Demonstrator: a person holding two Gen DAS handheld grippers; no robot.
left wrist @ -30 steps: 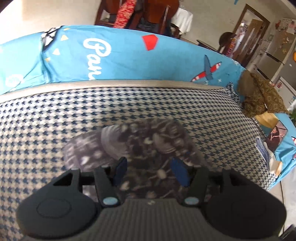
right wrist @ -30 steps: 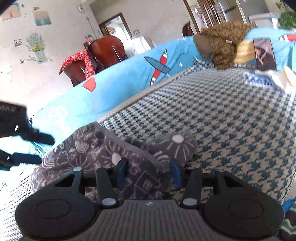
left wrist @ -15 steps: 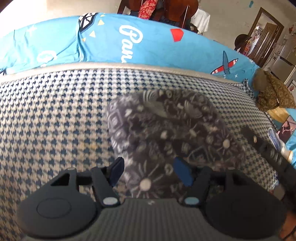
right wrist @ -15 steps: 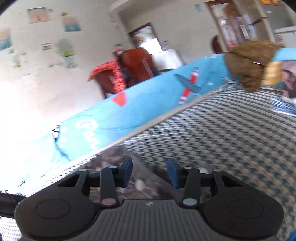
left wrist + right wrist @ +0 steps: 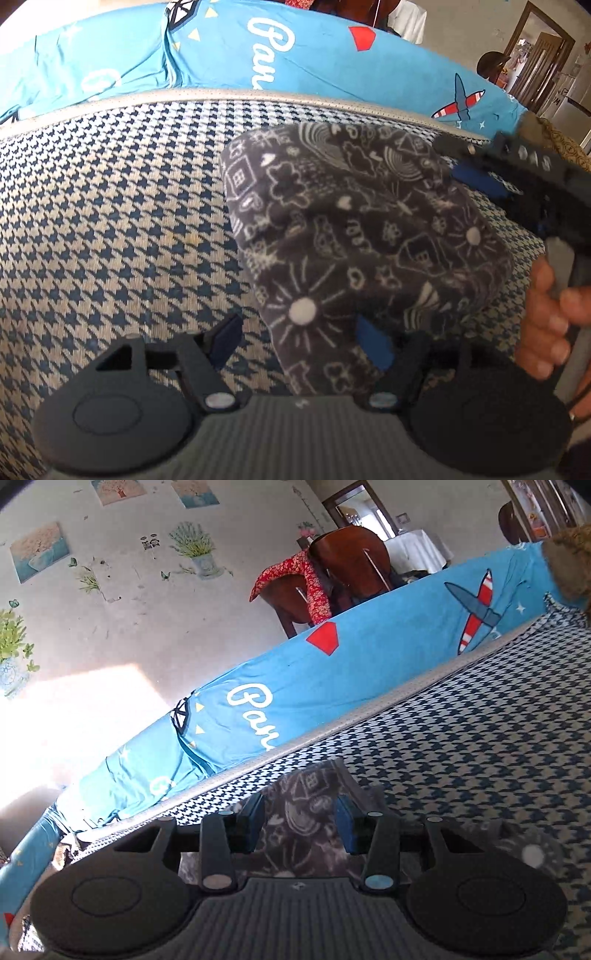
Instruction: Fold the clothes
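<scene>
now: fold step, grey printed garment (image 5: 354,221) bunched on houndstooth cover (image 5: 110,221).
left gripper (image 5: 299,339) released at hem; right gripper (image 5: 301,825) straddles cloth unclenched; flatten layers.

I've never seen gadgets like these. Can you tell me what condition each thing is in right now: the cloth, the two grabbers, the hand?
Grey patterned garment: folded over, lying on the checked cushion.
Left gripper: open, fingers on either side of the garment's near edge.
Right gripper: open, garment between its fingers.
Hand: wrapped around the right gripper's handle.
Blue cover: wrinkled, draped behind the cushion.
</scene>
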